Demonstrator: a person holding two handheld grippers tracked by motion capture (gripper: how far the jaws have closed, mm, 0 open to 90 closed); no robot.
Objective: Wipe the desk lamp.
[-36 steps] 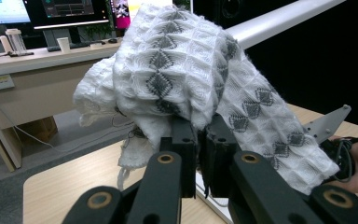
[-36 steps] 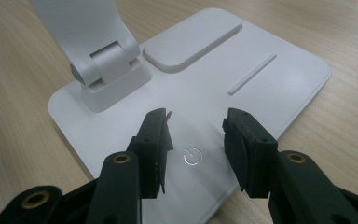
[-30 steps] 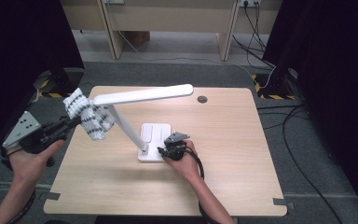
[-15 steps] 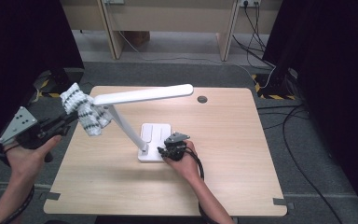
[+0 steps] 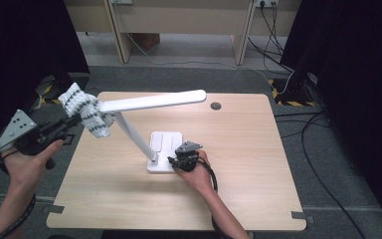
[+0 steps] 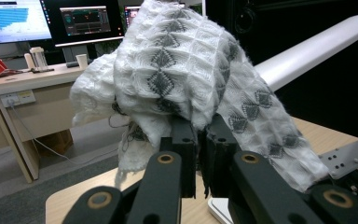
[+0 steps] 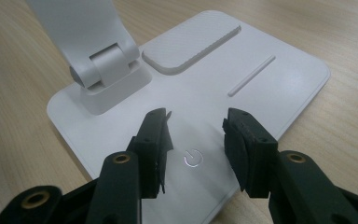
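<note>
A white desk lamp stands on the wooden table, its flat base [image 5: 166, 142] near the middle and its long head [image 5: 151, 101] reaching right from the elbow. My left gripper [image 5: 69, 122], held off the table's left edge, is shut on a white cloth with grey diamonds [image 5: 85, 110] that lies against the head's left end. In the left gripper view the cloth [image 6: 182, 70] bunches over the closed jaws of the left gripper [image 6: 200, 133], with the lamp head [image 6: 317, 46] behind. My right gripper [image 7: 196, 128] hovers open over the base [image 7: 261, 88], its jaws either side of the power symbol [image 7: 192, 157].
A round cable hole [image 5: 216, 105] sits near the table's far edge. Cables [image 5: 308, 124] run over the floor to the right, and a desk's legs [image 5: 119, 35] stand behind. Monitors [image 6: 91, 21] and cups stand on a distant desk.
My left gripper and the cloth have drifted a little to the left and away along the lamp head's end. The right gripper has stayed over the base.
</note>
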